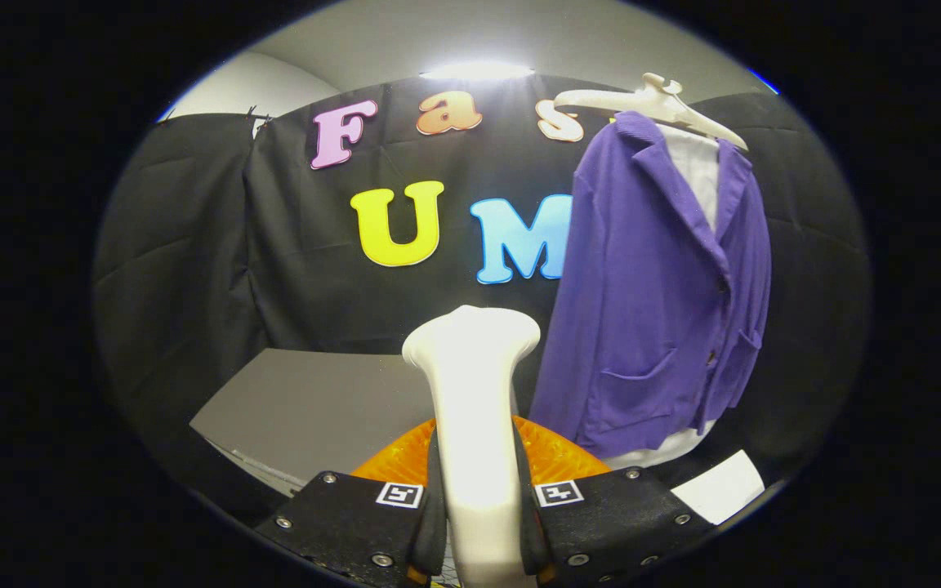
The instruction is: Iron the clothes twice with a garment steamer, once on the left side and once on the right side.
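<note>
Now gripper [479, 510] clamps smooth white steamer [472, 384], purple knit jacket [658, 294].

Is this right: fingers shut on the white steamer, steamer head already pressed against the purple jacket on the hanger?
Not quite. In the gripper view the fingers are shut on the white steamer, but its head is not on the purple jacket; it stands apart from it, to one side. The jacket does hang on the hanger.

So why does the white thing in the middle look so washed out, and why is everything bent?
In the gripper view, the ceiling light glares on the white steamer held between the gripper fingers, bleaching its detail; the fisheye lens bows the table edges, yet the purple jacket stays sharp and evenly lit.
</note>
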A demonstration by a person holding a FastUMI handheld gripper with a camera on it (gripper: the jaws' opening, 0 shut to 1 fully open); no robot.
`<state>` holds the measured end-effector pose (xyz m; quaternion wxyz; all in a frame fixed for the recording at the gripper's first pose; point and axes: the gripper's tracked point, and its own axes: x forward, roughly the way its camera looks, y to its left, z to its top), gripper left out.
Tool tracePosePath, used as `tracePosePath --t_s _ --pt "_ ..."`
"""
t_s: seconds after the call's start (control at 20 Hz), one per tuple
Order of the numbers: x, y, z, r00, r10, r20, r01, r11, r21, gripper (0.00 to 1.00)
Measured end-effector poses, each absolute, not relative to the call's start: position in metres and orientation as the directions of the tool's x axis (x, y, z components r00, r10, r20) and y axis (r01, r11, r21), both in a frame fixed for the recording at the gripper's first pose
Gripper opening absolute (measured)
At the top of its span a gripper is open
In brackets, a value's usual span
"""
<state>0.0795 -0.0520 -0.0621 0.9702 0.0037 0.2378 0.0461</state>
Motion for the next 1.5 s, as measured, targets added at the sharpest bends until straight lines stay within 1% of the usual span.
tracePosePath --t_s 0.25,0.35,0.5,0.85,1.0,1.35,1.5 --pt "0.041 -0.115 -0.046 0.906 0.066 -0.418 -0.079 0.997 -0.013 0.36" --pt "0.036 -0.134 -0.041 0.908 0.056 -0.414 -0.071 0.997 -0.022 0.35" --pt "0.040 -0.165 -0.032 0.915 -0.003 -0.404 -0.030 0.997 -0.076 0.36" --pt "0.070 -0.204 0.001 0.940 -0.094 -0.327 0.068 0.994 -0.090 0.35" --pt "0.090 -0.212 0.009 0.944 -0.137 -0.299 0.102 0.986 -0.131 0.35" --pt "0.134 -0.215 0.029 0.969 -0.133 -0.209 0.121 0.990 -0.070 0.35" --pt "0.155 -0.226 0.034 0.970 -0.168 -0.179 0.157 0.985 -0.073 0.35"
